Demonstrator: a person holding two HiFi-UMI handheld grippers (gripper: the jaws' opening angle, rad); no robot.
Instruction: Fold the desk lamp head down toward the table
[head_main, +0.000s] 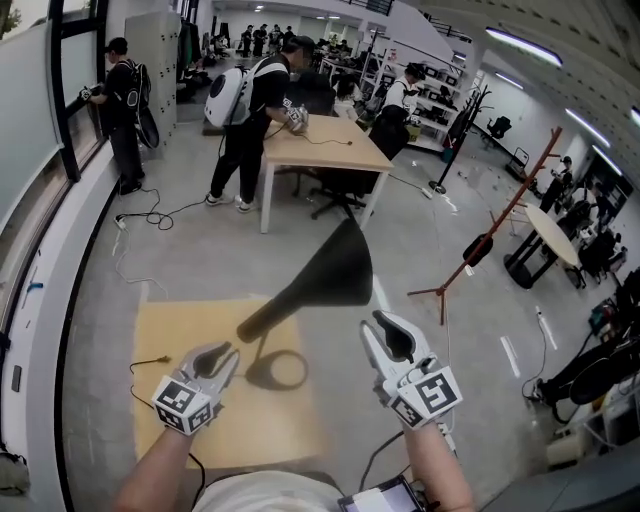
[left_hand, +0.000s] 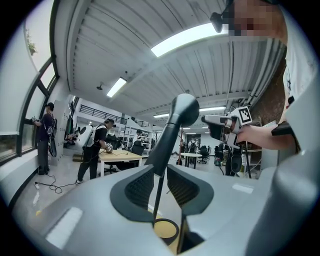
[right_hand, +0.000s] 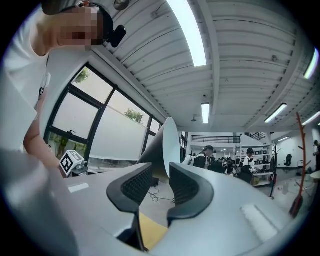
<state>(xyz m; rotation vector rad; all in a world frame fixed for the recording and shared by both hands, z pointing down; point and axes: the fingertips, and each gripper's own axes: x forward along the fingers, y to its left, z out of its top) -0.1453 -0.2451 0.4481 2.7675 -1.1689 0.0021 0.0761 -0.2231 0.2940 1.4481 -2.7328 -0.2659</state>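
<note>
A black desk lamp stands on the wooden table (head_main: 180, 330). Its cone-shaped head (head_main: 330, 272) hangs tilted above the ring base (head_main: 280, 370), with the wide mouth toward the far right. My left gripper (head_main: 226, 356) is just left of the base and thin stem, jaws open. In the left gripper view the stem (left_hand: 159, 192) and ring base (left_hand: 165, 229) show through the gap of the left gripper (left_hand: 160, 186), untouched by the pads. My right gripper (head_main: 384, 330) is open just below the lamp head, to its right. In the right gripper view the shade (right_hand: 167, 142) rises just beyond the empty right gripper (right_hand: 161, 184).
A thin black cable (head_main: 148, 362) lies on the table's left part. On the floor beyond stand another wooden table (head_main: 325, 142) with people around it, a red coat stand (head_main: 500, 225), and a round table (head_main: 555, 235). Windows run along the left wall.
</note>
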